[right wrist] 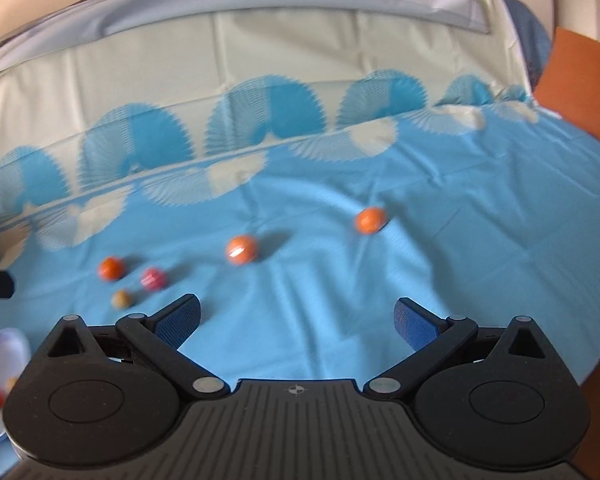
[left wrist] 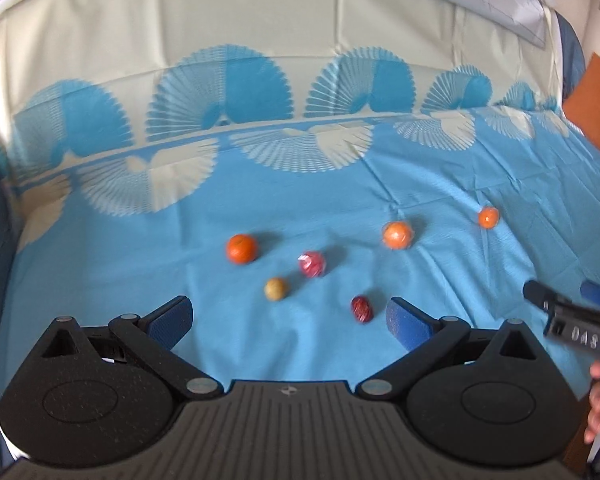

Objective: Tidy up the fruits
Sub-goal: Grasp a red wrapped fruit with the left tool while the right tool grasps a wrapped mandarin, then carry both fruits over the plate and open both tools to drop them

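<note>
Surface: blue cloth (left wrist: 300,200) with pale fan print, spread flat.
Left gripper (left wrist: 288,314): jaws spread wide, holding nothing.
Dark red fruit (left wrist: 362,309): lower centre, just inside its right finger.
Tan fruit (left wrist: 276,289): between the fingers, farther up.
Right gripper (right wrist: 298,316): released, empty.
Oranges (right wrist: 242,250): mid-frame, well beyond its fingertips.
Bowl (right wrist: 4,346): lower left edge, fruit inside.

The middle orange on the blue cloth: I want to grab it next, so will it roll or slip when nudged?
The orange looks round, so a nudge would probably roll it. It seems wrapped in glossy film, judging by the glare, so it may slip. The creased cloth might slow it.
</note>
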Action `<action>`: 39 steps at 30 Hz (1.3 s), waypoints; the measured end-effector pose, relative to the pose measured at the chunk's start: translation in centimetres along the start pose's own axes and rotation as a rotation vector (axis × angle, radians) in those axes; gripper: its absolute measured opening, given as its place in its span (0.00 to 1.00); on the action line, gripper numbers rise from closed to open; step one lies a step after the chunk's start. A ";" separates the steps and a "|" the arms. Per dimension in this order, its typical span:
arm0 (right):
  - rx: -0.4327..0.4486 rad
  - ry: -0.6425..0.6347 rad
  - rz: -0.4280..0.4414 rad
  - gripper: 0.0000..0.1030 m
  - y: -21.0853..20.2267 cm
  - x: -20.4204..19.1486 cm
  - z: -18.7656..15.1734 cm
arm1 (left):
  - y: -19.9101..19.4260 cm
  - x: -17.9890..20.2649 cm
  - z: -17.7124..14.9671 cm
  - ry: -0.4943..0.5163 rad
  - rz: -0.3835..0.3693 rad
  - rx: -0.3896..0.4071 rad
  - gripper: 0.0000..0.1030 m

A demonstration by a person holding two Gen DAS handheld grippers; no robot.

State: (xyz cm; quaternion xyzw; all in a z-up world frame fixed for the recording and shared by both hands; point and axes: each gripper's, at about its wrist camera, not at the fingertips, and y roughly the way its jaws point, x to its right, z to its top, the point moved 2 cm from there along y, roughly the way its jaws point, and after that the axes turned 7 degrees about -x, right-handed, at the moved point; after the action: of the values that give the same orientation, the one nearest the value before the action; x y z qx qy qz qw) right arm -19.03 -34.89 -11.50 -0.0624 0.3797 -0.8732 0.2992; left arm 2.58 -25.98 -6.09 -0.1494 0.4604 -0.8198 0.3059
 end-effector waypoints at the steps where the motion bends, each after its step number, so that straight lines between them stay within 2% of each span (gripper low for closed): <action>1: 0.006 0.010 -0.019 0.99 1.8 0.8 0.8 | 1.8 0.5 1.0 0.021 -0.010 -0.011 1.00; 4: -0.001 0.030 -0.053 0.99 7.1 2.7 2.9 | 6.3 1.6 2.9 0.057 -0.019 -0.040 1.00; 9: -0.021 0.052 -0.034 0.99 15.0 4.5 5.6 | 12.9 2.3 4.9 0.077 -0.045 -0.130 1.00; 13: -0.057 0.055 -0.043 0.98 20.3 5.1 6.9 | 16.4 2.2 5.7 0.079 -0.057 -0.189 1.00; 16: -0.106 0.044 -0.089 0.96 23.0 5.4 6.6 | 18.1 1.8 6.1 0.062 -0.053 -0.219 1.00; 17: -0.090 0.026 -0.100 0.97 23.1 5.2 6.4 | 18.4 1.8 6.2 0.056 -0.050 -0.222 0.99; 19: -0.062 0.009 -0.115 0.92 23.0 4.9 6.0 | 18.5 1.6 6.3 0.045 -0.074 -0.223 0.89; 20: -0.045 0.003 -0.125 0.88 22.8 4.9 5.8 | 18.6 1.8 6.3 0.051 -0.091 -0.241 0.64; 21: -0.029 -0.010 -0.126 0.75 22.6 4.8 5.7 | 18.8 1.8 6.4 0.056 -0.096 -0.259 0.48; 22: -0.013 -0.031 -0.128 0.54 22.3 4.6 5.7 | 18.6 1.9 6.4 0.060 -0.077 -0.243 0.44; 23: -0.010 -0.049 -0.155 0.43 22.1 4.5 5.8 | 18.4 1.8 6.5 0.065 -0.074 -0.230 0.27; 24: -0.022 -0.054 -0.160 0.40 22.0 4.6 6.0 | 18.1 1.7 6.6 0.064 -0.079 -0.220 0.20; 27: -0.037 -0.007 -0.141 0.39 20.9 5.2 6.6 | 16.4 0.8 6.9 -0.004 -0.169 -0.207 0.20; 31: 0.016 -0.021 -0.107 0.39 17.1 4.8 6.7 | 13.1 0.9 6.6 0.006 -0.181 -0.129 0.20; 34: 0.023 -0.014 -0.076 0.39 14.4 4.3 6.0 | 11.6 1.0 5.7 -0.001 -0.211 -0.115 0.20; 39: 0.001 0.005 -0.053 0.39 11.1 3.4 3.3 | 10.4 1.9 3.1 0.019 -0.218 -0.118 0.20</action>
State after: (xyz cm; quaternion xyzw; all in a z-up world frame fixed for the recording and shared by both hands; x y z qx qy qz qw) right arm -15.39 -44.85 -17.36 -0.0702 0.3781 -0.8811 0.2753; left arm 6.55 -33.31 -13.35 -0.2084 0.4916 -0.8213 0.2010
